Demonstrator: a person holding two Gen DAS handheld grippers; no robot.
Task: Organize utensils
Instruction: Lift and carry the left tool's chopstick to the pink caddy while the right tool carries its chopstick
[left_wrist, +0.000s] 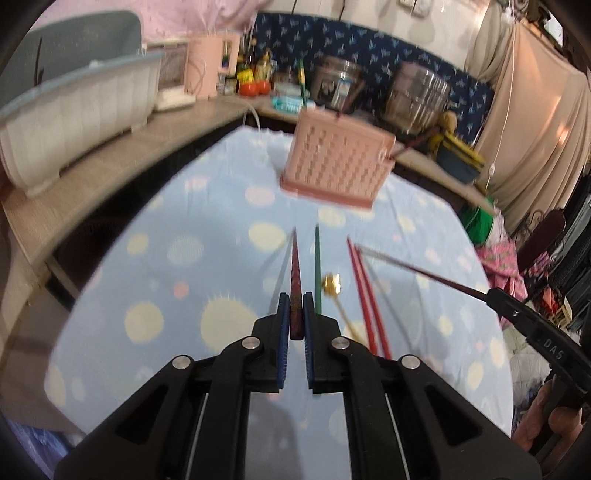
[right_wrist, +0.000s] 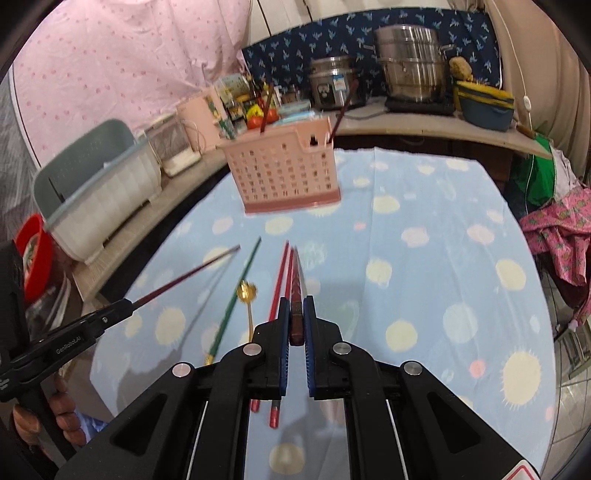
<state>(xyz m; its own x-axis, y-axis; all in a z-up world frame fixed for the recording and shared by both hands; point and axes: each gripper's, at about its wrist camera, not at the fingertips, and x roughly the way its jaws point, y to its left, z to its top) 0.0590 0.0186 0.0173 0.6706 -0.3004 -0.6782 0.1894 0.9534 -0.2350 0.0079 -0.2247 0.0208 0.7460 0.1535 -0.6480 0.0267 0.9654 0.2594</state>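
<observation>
My left gripper (left_wrist: 295, 300) is shut on a dark red chopstick (left_wrist: 294, 266), held above the blue dotted tablecloth (left_wrist: 207, 258). My right gripper (right_wrist: 295, 303) is shut on a second dark red chopstick (right_wrist: 295, 284); in the left wrist view that gripper (left_wrist: 493, 294) shows at the right edge. On the cloth lie a green chopstick (right_wrist: 236, 299), a gold spoon (right_wrist: 246, 291) and two red chopsticks (right_wrist: 280, 277). Beyond them stands a pink slotted basket (right_wrist: 282, 173) with a few chopsticks upright in it.
A white and grey dish tub (left_wrist: 74, 118) sits on the counter to the left, with a pink kettle (left_wrist: 207, 66) behind it. A rice cooker (right_wrist: 332, 85) and steel pots (right_wrist: 410, 66) line the back counter. Pink clothing (right_wrist: 557, 240) hangs at the right.
</observation>
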